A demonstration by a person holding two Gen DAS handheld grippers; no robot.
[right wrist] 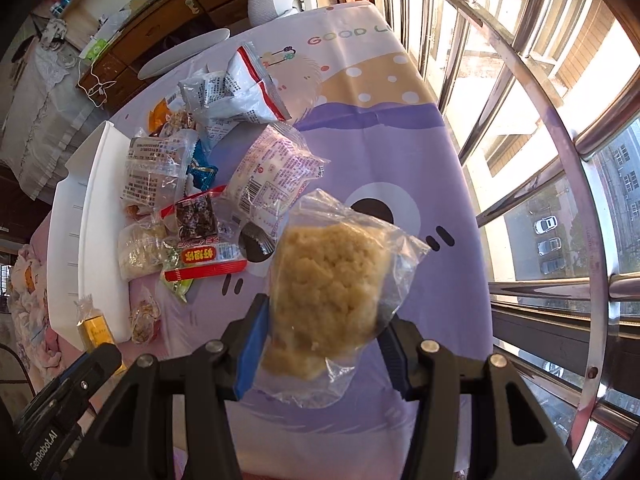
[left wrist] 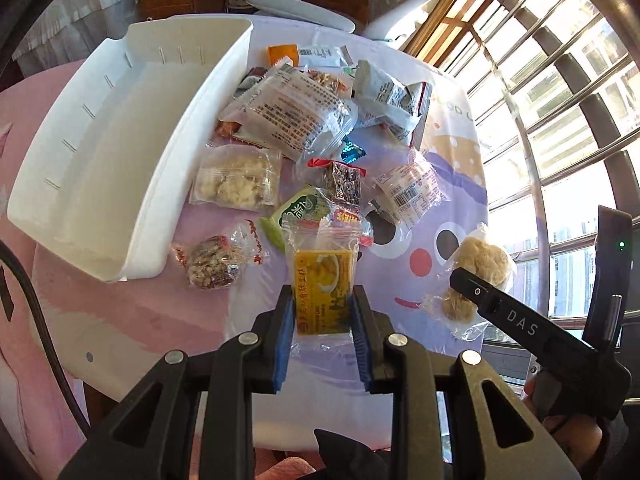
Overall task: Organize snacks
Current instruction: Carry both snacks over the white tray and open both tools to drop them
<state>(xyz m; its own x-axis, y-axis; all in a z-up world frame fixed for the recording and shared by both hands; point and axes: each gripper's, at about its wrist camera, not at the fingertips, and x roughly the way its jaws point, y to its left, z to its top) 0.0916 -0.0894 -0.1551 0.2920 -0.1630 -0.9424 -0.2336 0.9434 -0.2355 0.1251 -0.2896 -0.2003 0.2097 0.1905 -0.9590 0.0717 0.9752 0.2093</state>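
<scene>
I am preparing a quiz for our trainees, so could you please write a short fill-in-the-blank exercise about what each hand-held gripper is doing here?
1. The left hand-held gripper is shut on a snack packet whose label is ____ in colour.
2. The right hand-held gripper holds a crumbly beige cake wrapped in ____ plastic.
3. The white bin holds ____ snacks so far.

Missing words: yellow; clear; no
</scene>
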